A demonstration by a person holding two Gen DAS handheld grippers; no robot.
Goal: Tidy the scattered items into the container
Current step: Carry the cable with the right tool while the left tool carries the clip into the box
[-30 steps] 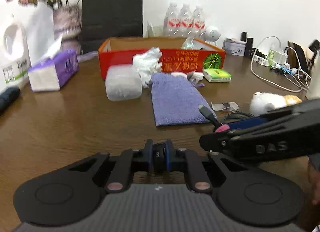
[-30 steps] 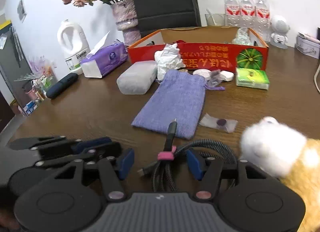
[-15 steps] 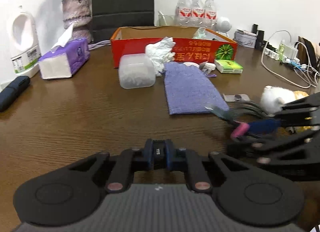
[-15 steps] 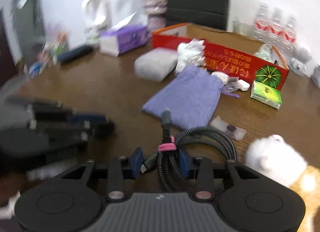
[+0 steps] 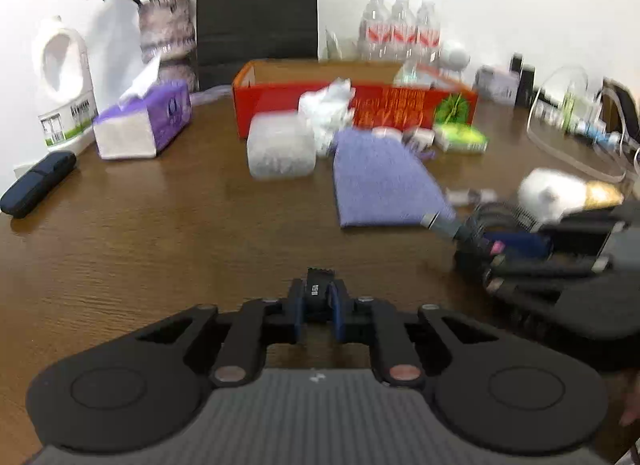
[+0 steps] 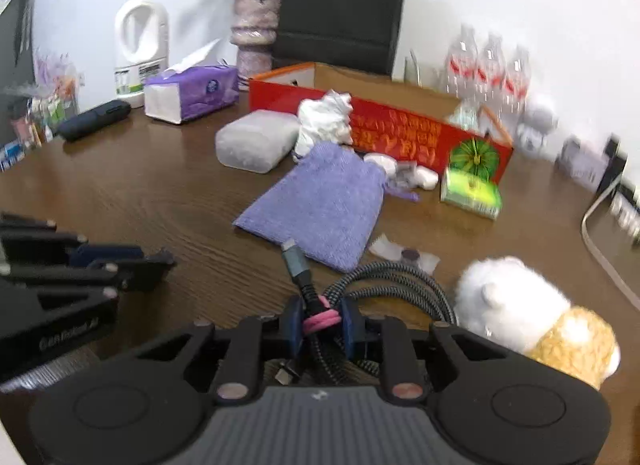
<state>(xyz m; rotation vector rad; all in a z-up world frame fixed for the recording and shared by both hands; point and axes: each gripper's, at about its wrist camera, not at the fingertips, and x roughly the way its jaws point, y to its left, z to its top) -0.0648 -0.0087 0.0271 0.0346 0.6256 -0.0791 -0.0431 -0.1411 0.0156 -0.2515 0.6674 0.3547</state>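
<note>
Clamped in the right hand-held gripper [image 6: 320,323] is a coiled braided cable [image 6: 384,285], gripped at its pink tie. A small black clip [image 5: 318,293] is pinched by the left hand-held gripper [image 5: 318,307]. Farther along the tabletop [image 6: 140,189], a purple pouch [image 6: 320,205] is laid flat. Beyond it, the red cardboard box [image 6: 400,133] is seen open-topped.

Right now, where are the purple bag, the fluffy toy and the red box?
purple bag [image 6: 320,205], right wrist view, middle of the cloth.
fluffy toy [image 6: 508,297], right wrist view, white furry body.
red box [image 6: 400,137], right wrist view, front wall.
</note>
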